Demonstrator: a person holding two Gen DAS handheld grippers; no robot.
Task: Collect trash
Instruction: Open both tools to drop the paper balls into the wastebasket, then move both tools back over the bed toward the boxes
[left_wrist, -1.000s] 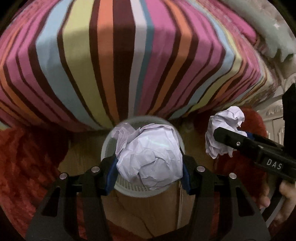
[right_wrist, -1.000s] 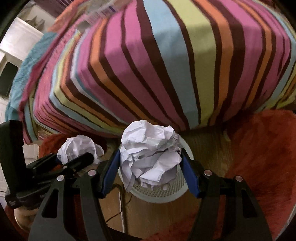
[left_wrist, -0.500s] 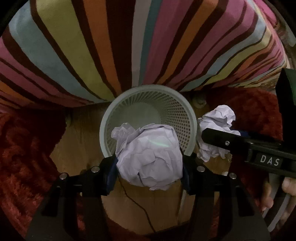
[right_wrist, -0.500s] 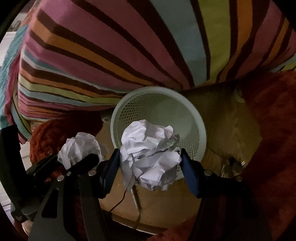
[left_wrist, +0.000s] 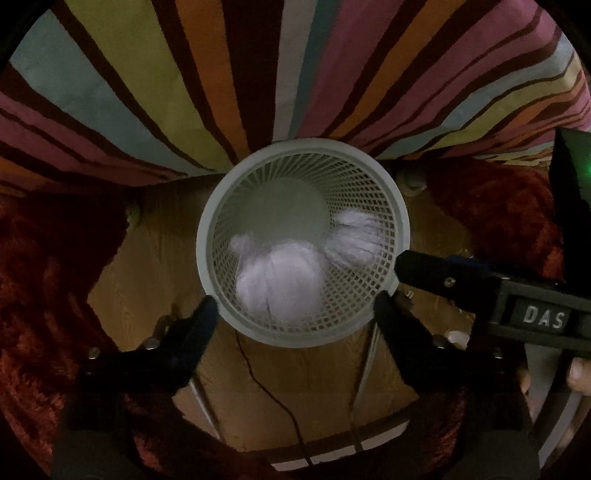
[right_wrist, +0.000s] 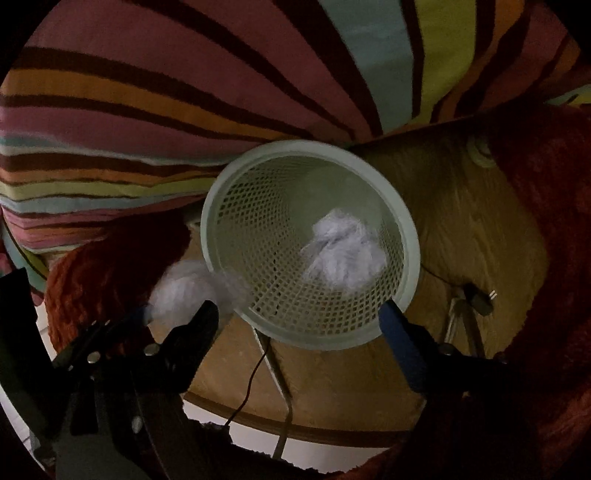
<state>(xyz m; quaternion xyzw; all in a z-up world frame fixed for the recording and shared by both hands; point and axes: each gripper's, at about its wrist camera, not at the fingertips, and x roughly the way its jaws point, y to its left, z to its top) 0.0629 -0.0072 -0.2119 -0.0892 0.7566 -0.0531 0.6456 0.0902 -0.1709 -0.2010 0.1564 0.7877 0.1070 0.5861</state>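
Two blurred paper balls (left_wrist: 277, 277) drop clear of the spread, empty jaws of left gripper (left_wrist: 295, 314) and right gripper (right_wrist: 299, 317), inside the mesh basket (left_wrist: 207, 258).

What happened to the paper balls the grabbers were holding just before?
Both grippers opened and let go. The left gripper dropped its paper ball, and the right gripper dropped its paper ball; both are blurred, falling into the white mesh basket. The basket, striped bedcover and red rug stayed put.
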